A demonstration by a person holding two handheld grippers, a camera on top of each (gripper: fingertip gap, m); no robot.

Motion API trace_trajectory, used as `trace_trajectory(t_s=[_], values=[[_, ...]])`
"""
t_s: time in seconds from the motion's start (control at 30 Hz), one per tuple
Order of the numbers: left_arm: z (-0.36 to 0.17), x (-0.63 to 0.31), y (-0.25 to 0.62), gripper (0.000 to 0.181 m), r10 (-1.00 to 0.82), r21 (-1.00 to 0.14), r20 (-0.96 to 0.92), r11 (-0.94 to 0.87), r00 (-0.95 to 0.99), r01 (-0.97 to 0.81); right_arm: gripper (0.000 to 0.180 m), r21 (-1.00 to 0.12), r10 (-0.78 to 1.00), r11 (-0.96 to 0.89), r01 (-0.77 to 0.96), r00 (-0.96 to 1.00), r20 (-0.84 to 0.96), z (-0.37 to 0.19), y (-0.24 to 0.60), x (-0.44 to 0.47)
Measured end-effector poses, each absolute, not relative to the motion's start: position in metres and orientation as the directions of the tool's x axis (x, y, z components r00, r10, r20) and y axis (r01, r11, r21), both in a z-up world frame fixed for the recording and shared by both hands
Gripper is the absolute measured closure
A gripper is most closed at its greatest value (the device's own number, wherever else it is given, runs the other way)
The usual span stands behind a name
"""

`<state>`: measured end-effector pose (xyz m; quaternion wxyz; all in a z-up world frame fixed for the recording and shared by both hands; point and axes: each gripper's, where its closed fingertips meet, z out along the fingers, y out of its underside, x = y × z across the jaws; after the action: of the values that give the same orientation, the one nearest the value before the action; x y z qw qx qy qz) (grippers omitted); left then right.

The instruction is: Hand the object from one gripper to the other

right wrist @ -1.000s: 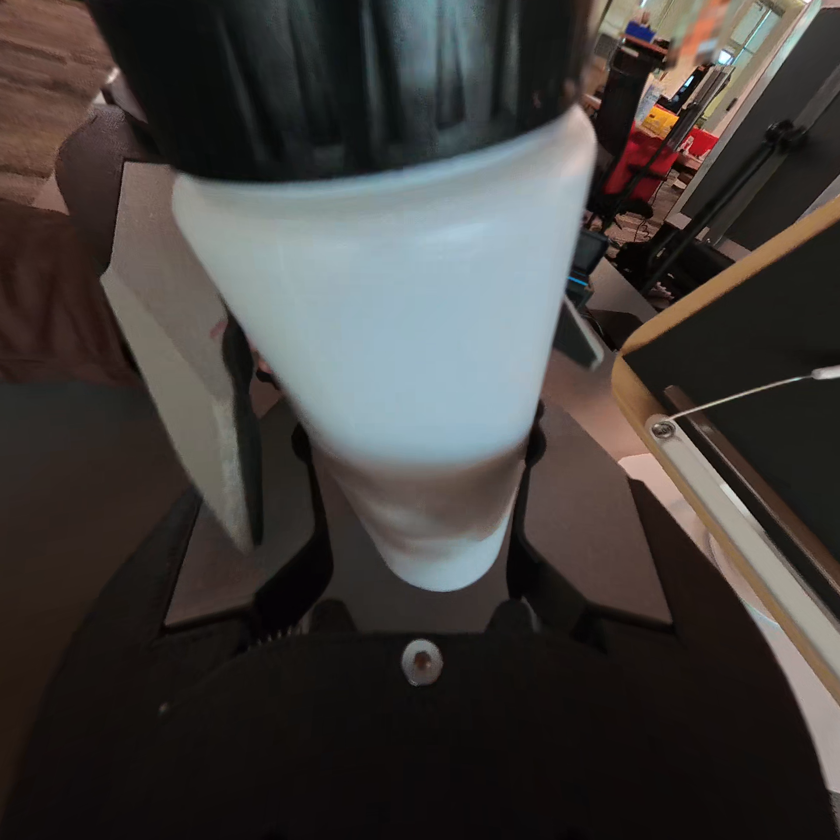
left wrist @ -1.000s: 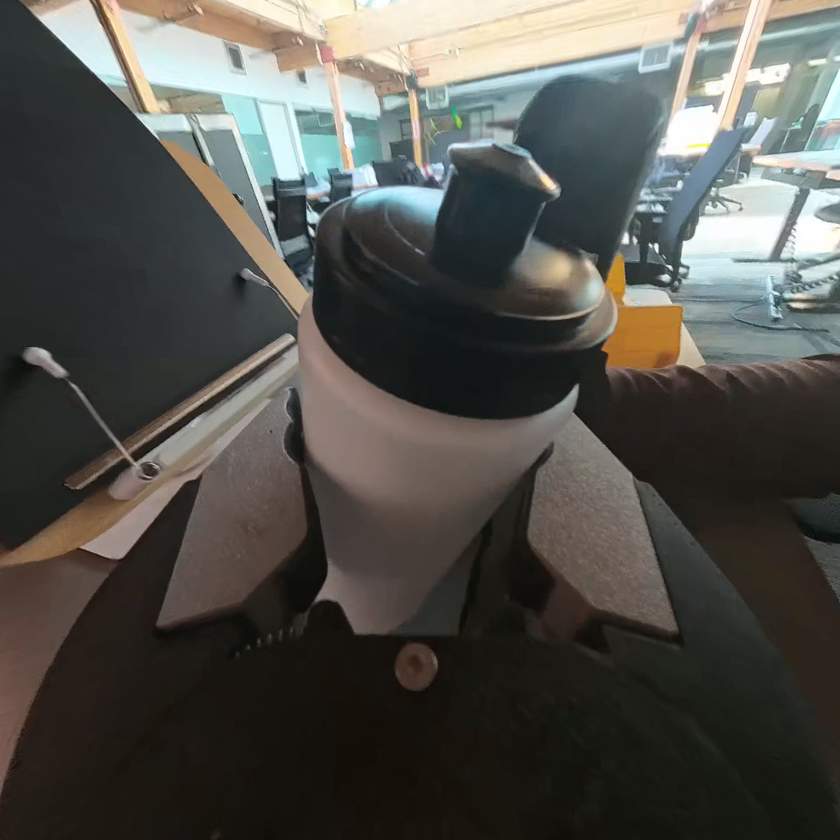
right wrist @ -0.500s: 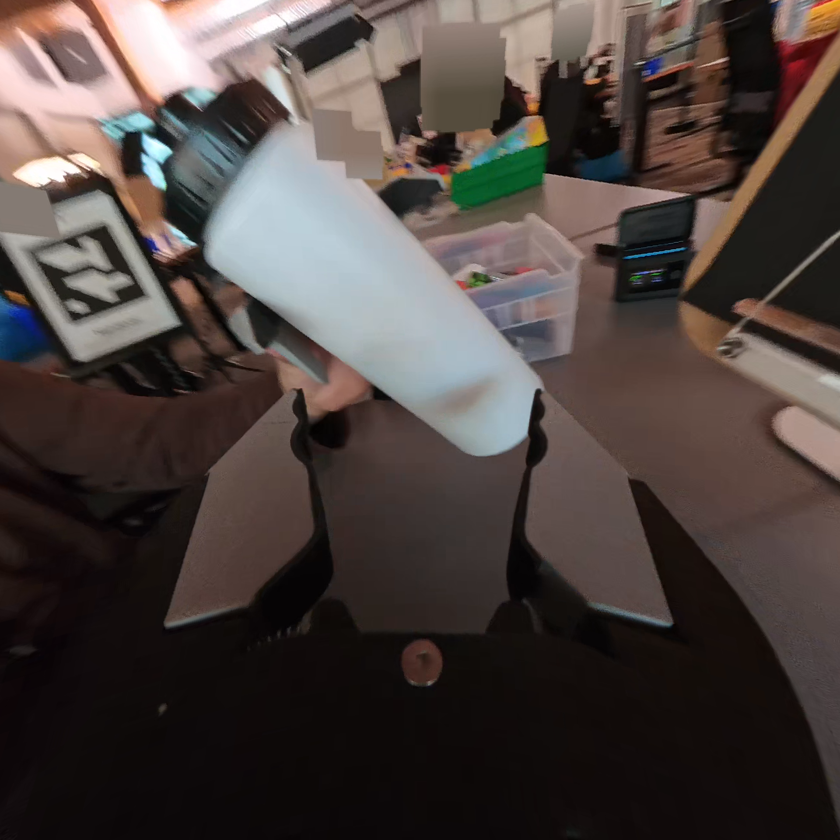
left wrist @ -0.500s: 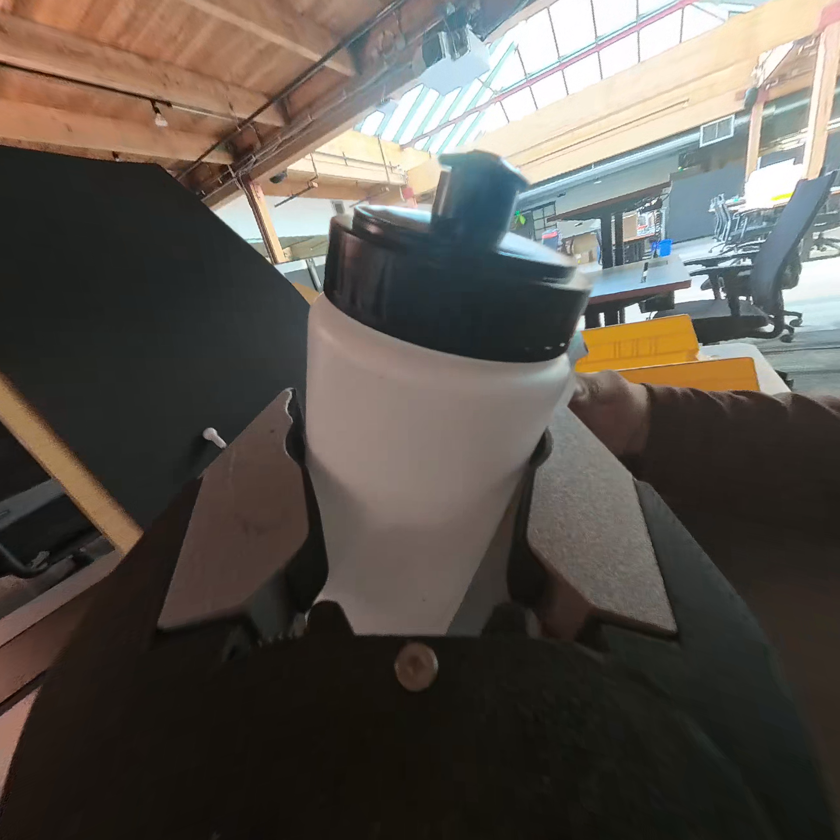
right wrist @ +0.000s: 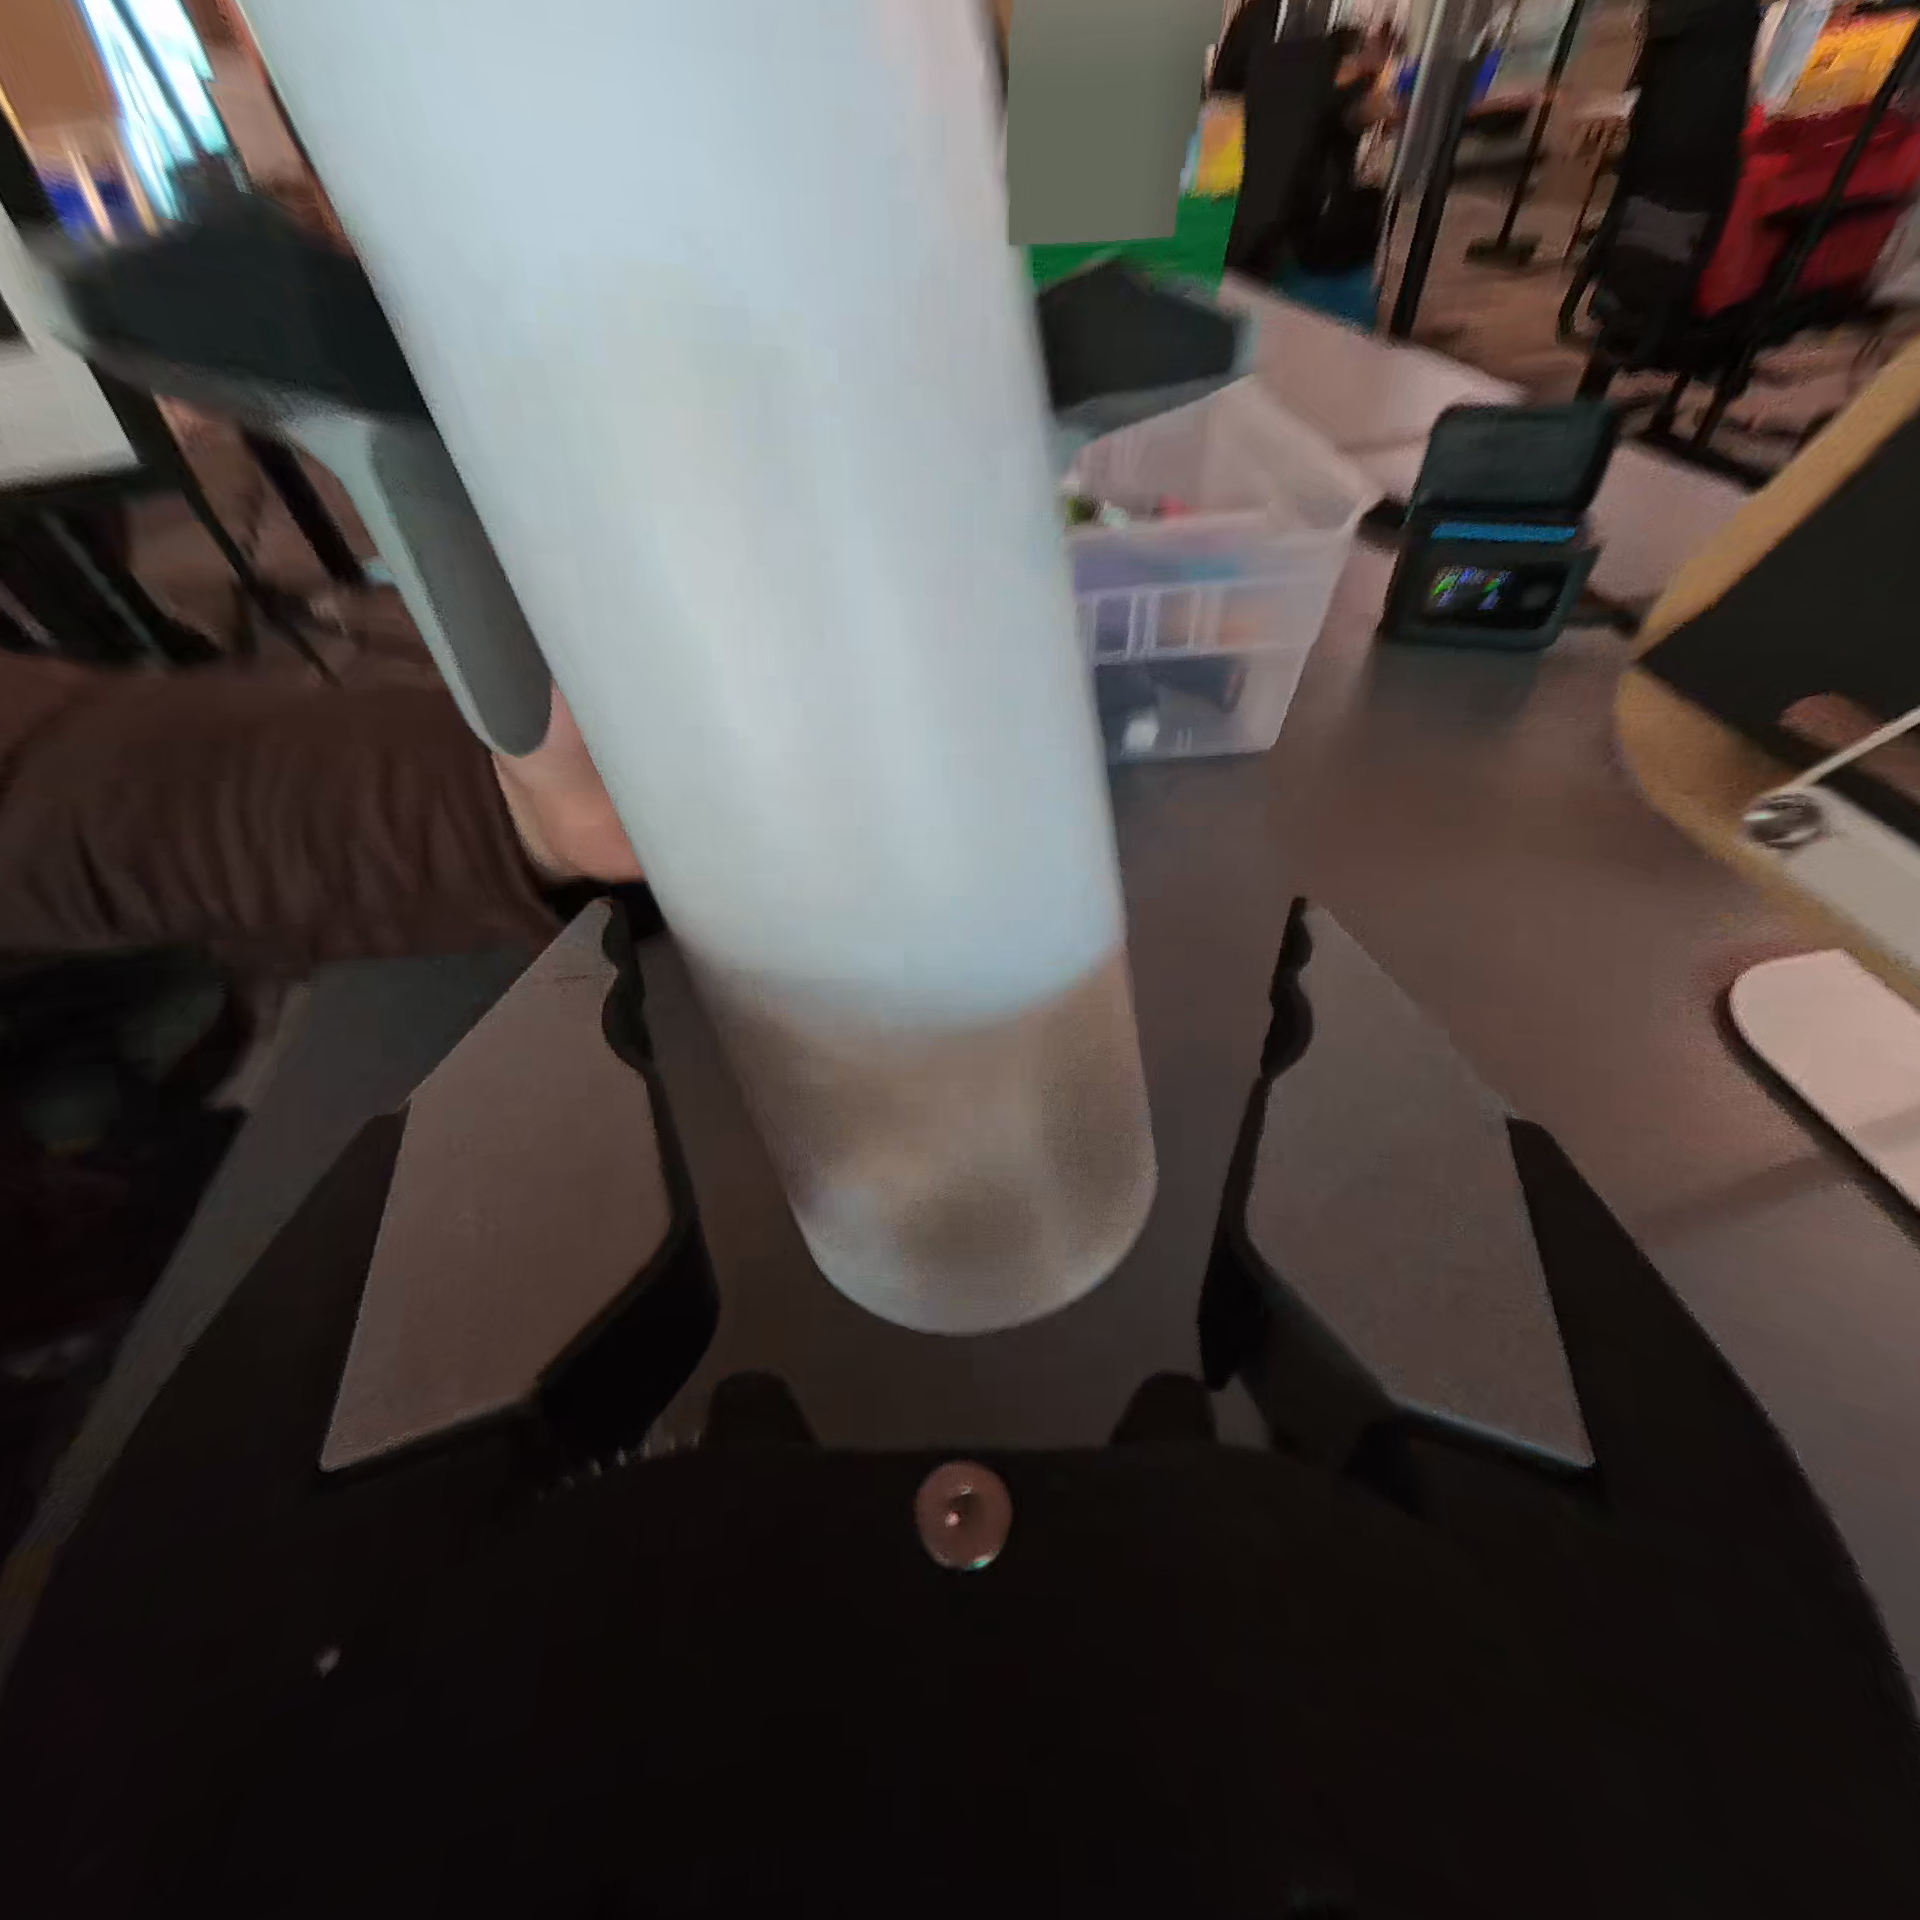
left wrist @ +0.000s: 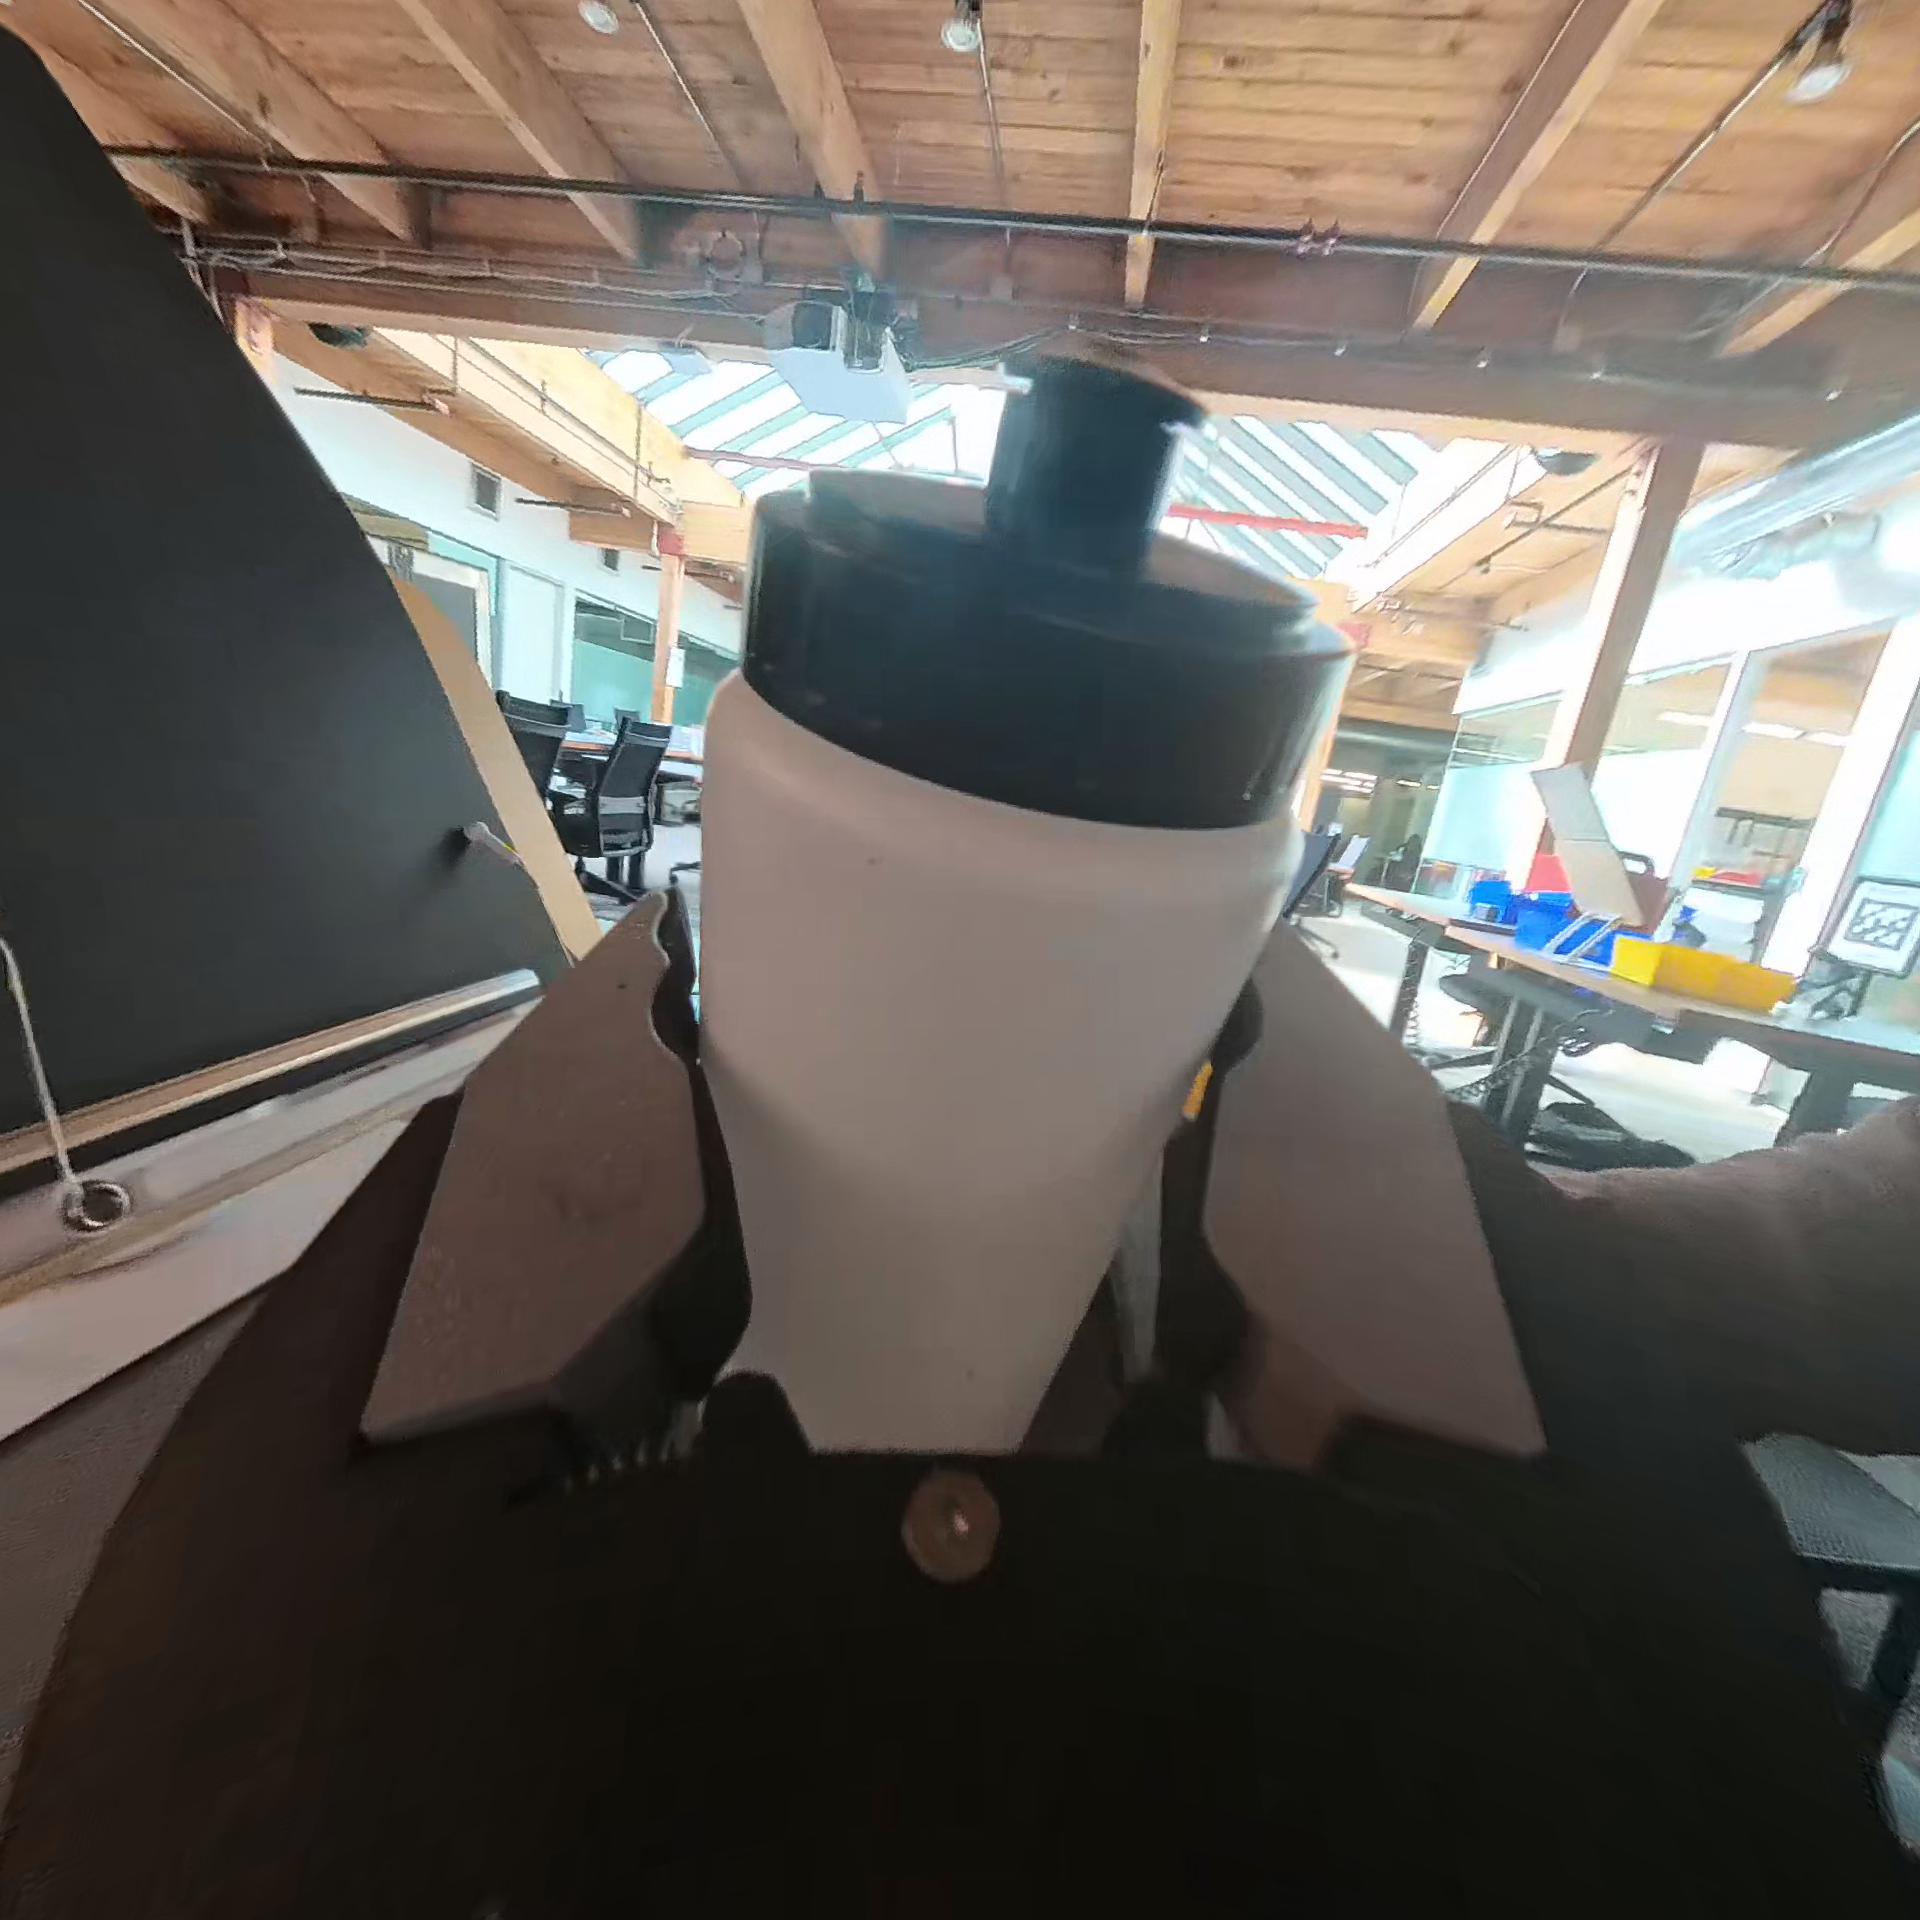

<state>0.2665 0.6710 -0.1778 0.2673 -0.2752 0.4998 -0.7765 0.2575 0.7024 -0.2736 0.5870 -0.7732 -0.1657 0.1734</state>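
A: Left hand-held gripper [left wrist: 961, 1081] is clamped on the white bottle [left wrist: 977, 1049], fingers [left wrist: 582, 1164] pressed to both sides of the body, black cap [left wrist: 1039, 665] up in the centre of the frame.

B: And in the right wrist view, the bottle's [right wrist: 748, 582] rounded base sits low centre, right between the right hand-held gripper's [right wrist: 951, 997] fingers [right wrist: 509, 1226], but the jaws stand wide with a clear gap on each side. Nothing held there yet.

A: So the bottle is in mid-air, carried by the left alone. For my money, the handover now wants the right closing squarely on that lower body.

B: Agreed, and I'd seat the base a touch deeper first. It's smooth, round plastic and leans toward the upper left of the frame, so a grip near the end could let it pivot.

A: Left should only let go once the right has bitten firmly. The grey desk [right wrist: 1455, 831] and clear bin [right wrist: 1205, 582] lie below.
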Motion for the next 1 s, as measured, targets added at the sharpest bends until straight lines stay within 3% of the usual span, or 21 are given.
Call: trace_trajectory(t_s=[0.07,0.13,0.23,0.37,0.5,0.6,0.7,0.8,0.9,0.97,1.0], values=[[-0.182,0.269,0.667,0.082,-0.679,-0.923,0.177,-0.365,-0.712,0.119,0.065,-0.94,0.451,-0.311,0.139,0.893,-0.017,-0.292,0.71,0.25],[-0.189,0.275,0.668,0.081,-0.702,-0.936,0.175,-0.335,-0.69,0.103,0.079,-0.914,0.452,-0.339,0.221,0.891,0.048,-0.304,0.714,0.246],[-0.188,0.276,0.675,0.082,-0.706,-0.934,0.21,-0.35,-0.676,0.077,0.081,-0.913,0.42,-0.322,0.25,0.902,0.099,-0.296,0.715,0.255],[-0.193,0.28,0.704,0.09,-0.773,-0.942,0.244,-0.331,-0.585,0.045,0.085,-0.899,0.162,-0.252,0.358,0.931,0.326,-0.265,0.71,0.307],[-0.2,0.286,0.728,0.09,-0.833,-0.945,0.272,-0.325,-0.481,0.029,0.086,-0.777,-0.138,-0.368,0.51,0.797,0.588,-0.249,0.692,0.366],[-0.208,0.289,0.737,0.091,-0.892,-0.973,0.207,-0.232,-0.402,0.014,0.086,-0.708,-0.203,-0.471,0.526,0.717,0.667,-0.254,0.688,0.387],[-0.229,0.296,0.744,0.08,-0.957,-0.997,0.044,-0.025,-0.287,-0.068,0.086,-0.696,-0.175,-0.518,0.498,0.734,0.656,-0.268,0.69,0.391],[-0.25,0.302,0.751,0.076,-0.966,-0.965,-0.186,0.214,-0.178,-0.153,0.086,-0.797,-0.094,-0.518,0.31,0.906,0.413,-0.29,0.694,0.381],[-0.275,0.306,0.761,0.094,-0.893,-0.848,-0.44,0.449,-0.099,-0.28,0.087,-0.809,-0.083,-0.547,0.214,0.948,0.307,-0.296,0.688,0.386],[-0.289,0.309,0.766,0.12,-0.816,-0.752,-0.573,0.558,-0.071,-0.35,0.086,-0.799,-0.028,-0.587,0.131,0.983,0.181,-0.305,0.684,0.374],[-0.295,0.311,0.765,0.111,-0.779,-0.707,-0.622,0.604,-0.081,-0.368,0.087,-0.799,0.002,-0.596,0.081,0.995,0.099,-0.308,0.683,0.365]])
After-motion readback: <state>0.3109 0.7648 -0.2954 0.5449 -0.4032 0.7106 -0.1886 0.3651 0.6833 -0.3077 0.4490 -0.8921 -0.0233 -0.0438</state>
